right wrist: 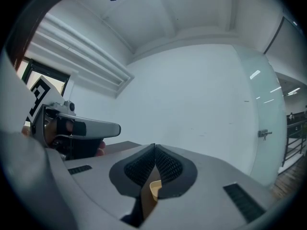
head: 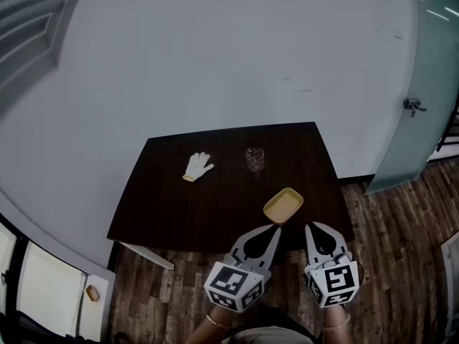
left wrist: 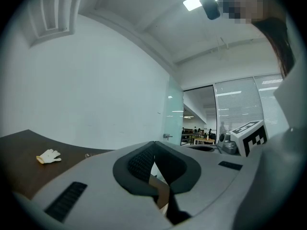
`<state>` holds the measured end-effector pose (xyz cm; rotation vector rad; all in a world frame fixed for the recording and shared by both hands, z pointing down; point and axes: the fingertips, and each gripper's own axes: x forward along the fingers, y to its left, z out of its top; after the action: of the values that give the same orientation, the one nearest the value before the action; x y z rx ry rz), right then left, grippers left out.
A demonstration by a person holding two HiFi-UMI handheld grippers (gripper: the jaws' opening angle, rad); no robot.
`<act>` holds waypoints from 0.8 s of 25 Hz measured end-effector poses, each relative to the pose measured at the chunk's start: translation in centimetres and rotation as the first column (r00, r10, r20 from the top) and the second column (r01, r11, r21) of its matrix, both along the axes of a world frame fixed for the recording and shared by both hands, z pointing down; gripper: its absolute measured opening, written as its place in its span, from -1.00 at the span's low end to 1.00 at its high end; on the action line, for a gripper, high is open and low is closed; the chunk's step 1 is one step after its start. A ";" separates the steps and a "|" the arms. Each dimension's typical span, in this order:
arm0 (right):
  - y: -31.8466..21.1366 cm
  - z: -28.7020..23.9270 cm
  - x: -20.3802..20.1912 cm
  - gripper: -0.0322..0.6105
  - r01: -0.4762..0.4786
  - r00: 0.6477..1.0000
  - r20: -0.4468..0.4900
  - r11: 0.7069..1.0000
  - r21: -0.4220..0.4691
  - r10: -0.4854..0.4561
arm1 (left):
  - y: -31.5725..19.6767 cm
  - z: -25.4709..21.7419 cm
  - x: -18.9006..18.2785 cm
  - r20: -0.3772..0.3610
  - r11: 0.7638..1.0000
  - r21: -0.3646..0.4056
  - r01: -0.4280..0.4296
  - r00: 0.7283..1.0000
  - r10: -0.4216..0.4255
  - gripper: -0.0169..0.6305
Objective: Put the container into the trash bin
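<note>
The container (head: 283, 205), a shallow tan tray, rests near the front right edge of the dark table (head: 172, 213). Both grippers hover just short of the table's front edge, pointing level toward it. My left gripper (head: 275, 229) has its tips close below the tray, jaws shut with nothing between them. My right gripper (head: 310, 228) is a little to the tray's right, also shut and empty. In the right gripper view a sliver of the container (right wrist: 154, 188) shows below the closed gripper (right wrist: 155, 146). The left gripper (left wrist: 154, 143) likewise shows pads meeting. No trash bin is in view.
A white glove (head: 198, 166) and a small clear glass (head: 254, 158) lie farther back on the table. A frosted glass door (head: 423, 84) stands at the right, white cabinets (head: 43, 292) at the lower left. Wooden floor surrounds the table.
</note>
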<state>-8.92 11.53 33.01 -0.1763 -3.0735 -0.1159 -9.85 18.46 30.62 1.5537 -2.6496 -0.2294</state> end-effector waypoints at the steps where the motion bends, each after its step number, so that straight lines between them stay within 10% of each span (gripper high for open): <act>1: -0.6 0.0 -0.9 -0.88 0.005 1.000 -0.007 1.000 -0.001 -0.005 | -0.5 0.0 -0.8 0.000 1.000 -0.002 0.006 1.000 -0.006 -0.89; 20: -5.9 7.6 -20.0 -0.75 -0.093 0.973 -0.212 0.996 -0.016 0.088 | -3.5 3.9 -21.0 -0.044 0.999 -0.026 -0.035 0.998 0.034 -0.89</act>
<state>-28.91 5.62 40.57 -0.0459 -2.8660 -0.0493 -30.87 14.96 34.54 1.5671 -2.5799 -0.2226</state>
